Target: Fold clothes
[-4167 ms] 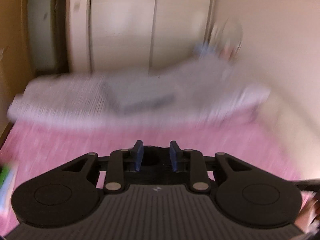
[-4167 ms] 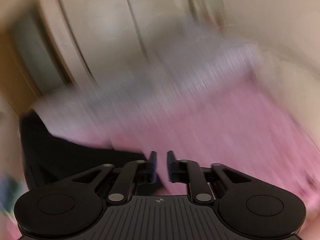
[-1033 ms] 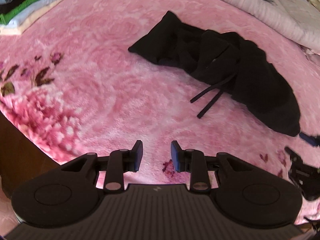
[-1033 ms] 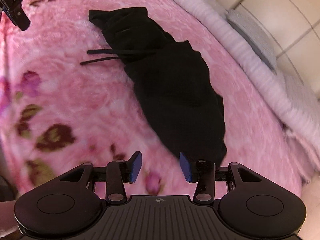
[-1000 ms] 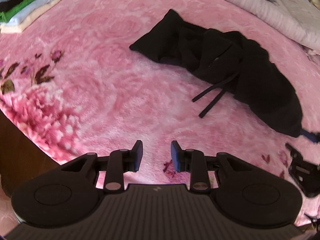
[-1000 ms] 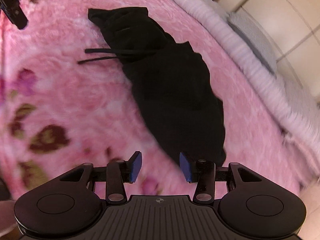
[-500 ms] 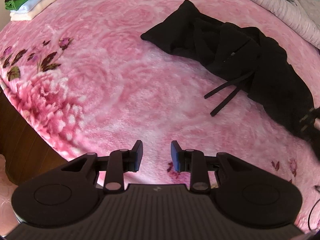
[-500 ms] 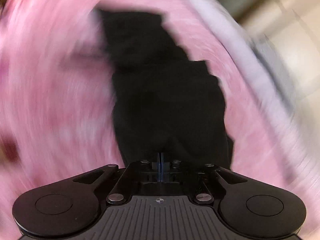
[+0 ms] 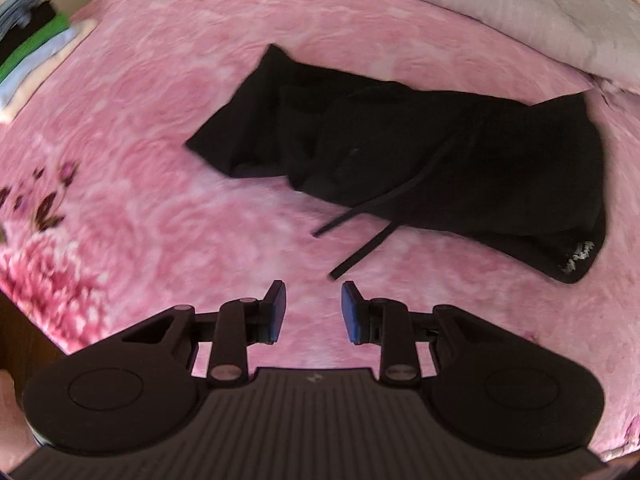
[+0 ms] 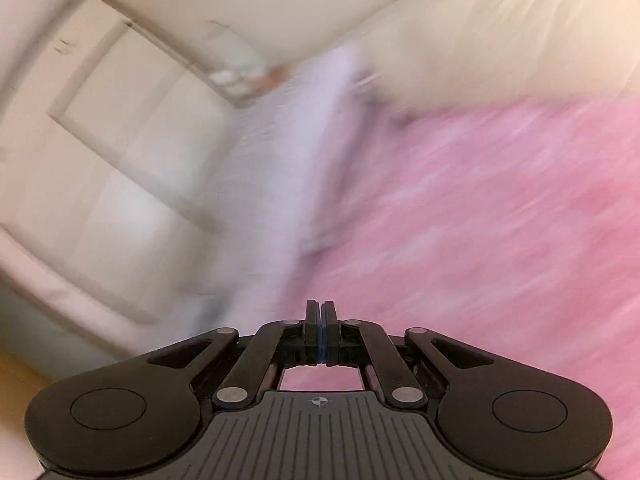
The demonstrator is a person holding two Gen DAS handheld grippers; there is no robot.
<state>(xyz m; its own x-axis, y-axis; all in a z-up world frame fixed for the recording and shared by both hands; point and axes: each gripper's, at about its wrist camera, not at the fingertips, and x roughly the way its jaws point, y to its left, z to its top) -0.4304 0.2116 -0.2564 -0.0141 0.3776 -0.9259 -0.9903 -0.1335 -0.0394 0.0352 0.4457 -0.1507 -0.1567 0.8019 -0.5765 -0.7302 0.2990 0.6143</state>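
Now that the right gripper (image 10: 321, 316) has swung away, fingers pressed together on nothing visible, the black garment (image 9: 420, 160) lies rumpled mid-blanket (image 9: 160, 220), unfolded; the left gripper (image 9: 313, 312) hovers spread near its drawstring (image 9: 372, 220).

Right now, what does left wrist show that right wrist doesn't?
Left wrist only: the black garment lying crumpled on the bed with its drawstrings trailing toward the camera, a stack of folded clothes at the far left edge, and the left claw open above bare blanket.

Right wrist only: the right claw closed with nothing visible between its pads, and a pale panelled wall, heavily blurred.

Both: the pink blanket and the whitish bedding along its far edge.
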